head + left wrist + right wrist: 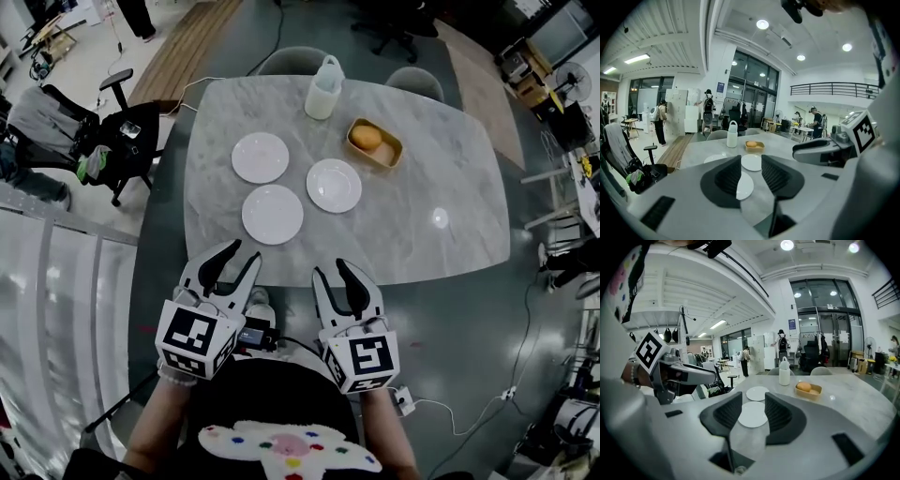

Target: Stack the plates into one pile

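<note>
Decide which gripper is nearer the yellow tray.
Right. The right gripper is short of the tray and slightly to its left. The left gripper is much farther left.

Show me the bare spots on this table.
Widest bare marble: right of the yellow tray and right plate, out to the table edge. Smaller patch: left of the jug. Crowded: left-centre, around left plate and near plate.

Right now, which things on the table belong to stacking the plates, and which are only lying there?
For the job: far-left plate, near plate, right plate.
Just lying about: white bottle, yellow tray.
</note>
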